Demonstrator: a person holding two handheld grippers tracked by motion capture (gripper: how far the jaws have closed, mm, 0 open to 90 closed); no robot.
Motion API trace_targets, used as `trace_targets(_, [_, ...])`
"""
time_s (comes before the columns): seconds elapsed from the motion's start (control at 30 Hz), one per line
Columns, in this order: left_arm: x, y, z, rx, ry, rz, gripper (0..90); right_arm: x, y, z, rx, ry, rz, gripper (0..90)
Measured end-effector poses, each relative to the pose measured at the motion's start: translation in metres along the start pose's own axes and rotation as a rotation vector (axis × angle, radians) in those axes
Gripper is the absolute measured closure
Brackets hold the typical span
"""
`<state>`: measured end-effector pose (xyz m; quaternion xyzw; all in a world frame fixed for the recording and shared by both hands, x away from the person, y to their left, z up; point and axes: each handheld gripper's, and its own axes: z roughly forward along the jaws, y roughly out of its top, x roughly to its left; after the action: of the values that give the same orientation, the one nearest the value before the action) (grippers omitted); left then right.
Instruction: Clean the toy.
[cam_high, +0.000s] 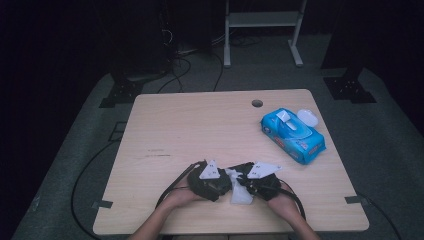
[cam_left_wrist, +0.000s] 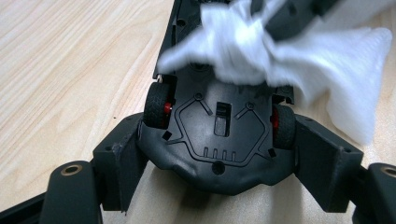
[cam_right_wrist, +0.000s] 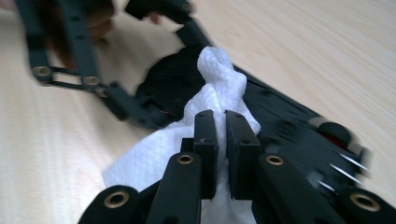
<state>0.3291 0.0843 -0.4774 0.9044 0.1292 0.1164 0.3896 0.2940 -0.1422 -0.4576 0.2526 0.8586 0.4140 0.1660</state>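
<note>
Grippers met over a black toy car (cam_left_wrist: 219, 140) lying upside down. The left gripper (cam_left_wrist: 219, 154) clamped its tail; the right gripper (cam_right_wrist: 220, 140), pinching a white wipe (cam_right_wrist: 215, 88), pressed it onto the car's underside.

- The two grippers meet at the near middle of the table (cam_high: 165, 120): left gripper (cam_high: 220, 181) and right gripper (cam_high: 245, 181) sit jaw to jaw, almost no gap between them.
- The toy car (cam_left_wrist: 219, 135) lies upside down and wedged between the left jaws, so that channel is blocked.
- The white wipe (cam_right_wrist: 219, 88) bunches over the car and spills onto the wood at the near edge (cam_high: 241, 196), closing the passage there.
- Back right, the blue wipes pack (cam_high: 292, 131) stands with its lid (cam_high: 307, 117) flipped up, an obstacle well apart from the hands.
- The cable hole (cam_high: 257, 103) sits near the far edge.
- The left half and far middle of the tabletop lie bare, wide room to pass.
</note>
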Motion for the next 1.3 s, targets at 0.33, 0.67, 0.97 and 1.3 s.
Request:
trace_targets(0.33, [0.001,0.000,0.000,-0.009,-0.002,-0.013,24.1,-0.011,-0.003,-0.008,-0.006,-0.070,0.061,83.3])
trace_targets(0.67, [0.001,-0.002,-0.002,-0.007,-0.002,-0.009,24.1,-0.015,-0.004,-0.011,0.004,-0.096,0.046,83.3])
trace_targets(0.97, [0.001,-0.002,-0.002,-0.001,0.005,0.000,24.1,-0.015,-0.009,-0.015,0.007,-0.067,0.052,83.2])
trace_targets(1.3, [0.001,-0.003,-0.002,-0.006,0.000,-0.014,24.1,-0.029,-0.015,-0.025,0.015,-0.139,0.125,83.2])
